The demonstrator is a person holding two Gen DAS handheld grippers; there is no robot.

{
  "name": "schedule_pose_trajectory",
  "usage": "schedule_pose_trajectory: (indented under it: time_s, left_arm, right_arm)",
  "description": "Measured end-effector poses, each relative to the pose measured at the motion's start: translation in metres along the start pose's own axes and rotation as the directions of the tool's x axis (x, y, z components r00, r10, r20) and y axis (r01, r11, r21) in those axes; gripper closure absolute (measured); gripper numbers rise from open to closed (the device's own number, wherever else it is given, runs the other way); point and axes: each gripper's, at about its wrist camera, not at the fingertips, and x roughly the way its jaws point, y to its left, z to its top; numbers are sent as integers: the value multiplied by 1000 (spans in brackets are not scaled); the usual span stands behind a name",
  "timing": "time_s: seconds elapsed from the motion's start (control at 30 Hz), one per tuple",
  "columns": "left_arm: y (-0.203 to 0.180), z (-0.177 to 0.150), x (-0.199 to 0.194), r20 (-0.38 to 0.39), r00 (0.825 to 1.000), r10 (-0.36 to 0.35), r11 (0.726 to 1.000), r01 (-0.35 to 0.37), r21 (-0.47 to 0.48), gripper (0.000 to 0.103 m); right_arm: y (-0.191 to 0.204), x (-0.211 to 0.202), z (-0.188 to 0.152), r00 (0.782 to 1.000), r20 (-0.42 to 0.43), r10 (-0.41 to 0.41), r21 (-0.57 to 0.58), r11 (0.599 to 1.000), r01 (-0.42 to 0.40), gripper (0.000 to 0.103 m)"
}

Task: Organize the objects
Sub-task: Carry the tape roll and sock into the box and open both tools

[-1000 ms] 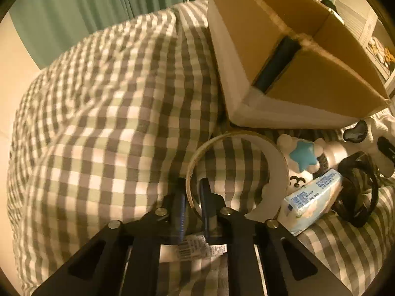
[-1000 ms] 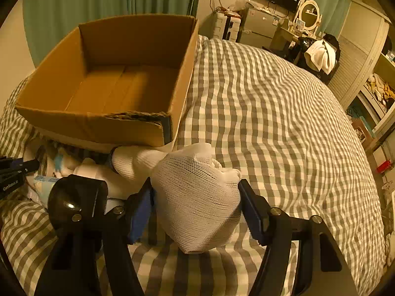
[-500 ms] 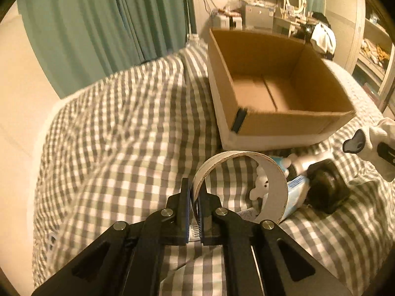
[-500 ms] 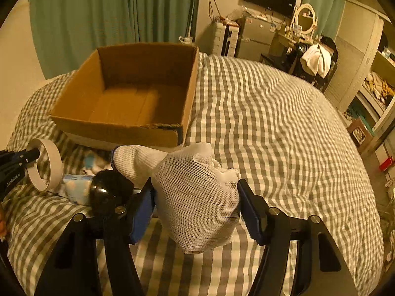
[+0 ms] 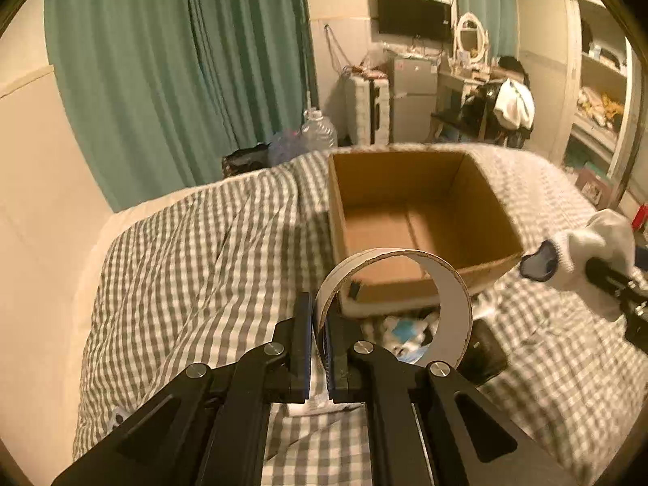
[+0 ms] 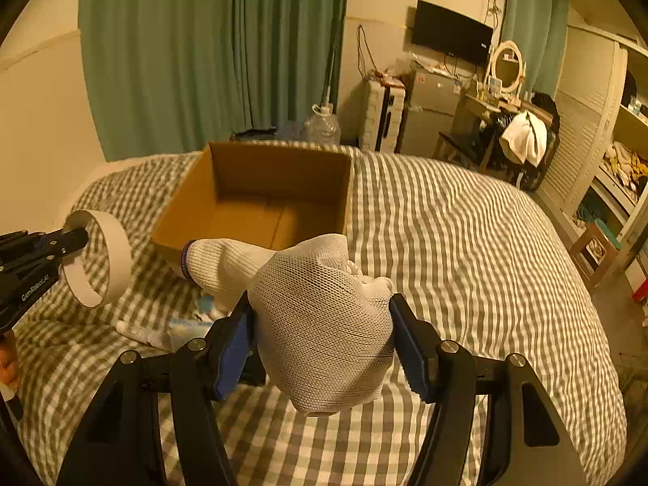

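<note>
My left gripper point(image 5: 318, 324) is shut on the edge of a white cardboard ring point(image 5: 449, 295) and holds it in the air in front of the open, empty cardboard box point(image 5: 417, 218). The ring point(image 6: 117, 259) and left gripper point(image 6: 75, 239) also show at the left of the right wrist view. My right gripper point(image 6: 322, 324) is shut on a balled white knit glove point(image 6: 320, 316), held above the bed near the box point(image 6: 259, 210). The glove point(image 5: 587, 243) shows at the right edge of the left wrist view.
A grey checked duvet point(image 6: 465, 251) covers the bed. Below the box lie a tissue pack and small toy point(image 5: 405, 332) and a black round object point(image 5: 486, 352). Green curtains point(image 5: 182, 73), a fridge point(image 6: 433, 109) and shelves stand beyond the bed.
Both grippers have risen from the bed with their objects. The ring has lifted off the duvet, and the box interior has come into view below both cameras.
</note>
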Motion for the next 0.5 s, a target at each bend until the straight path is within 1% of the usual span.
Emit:
schedule_pose_trajectory:
  time_s: [0.13, 0.27, 0.5]
  left_arm:
    - [-6, 21, -4, 31, 1000, -4, 1000, 4, 10, 98]
    - [-9, 45, 1, 52, 998, -18, 1000, 18, 15, 98]
    - [-14, 84, 34, 55, 998, -37, 999, 36, 28, 98]
  right_arm:
    - [2, -7, 19, 999, 33, 6, -10, 1000, -5, 39]
    - [2, -4, 38, 998, 54, 16, -14, 1000, -15, 39]
    - [2, 28, 74, 998, 58, 38, -13, 999, -37, 39]
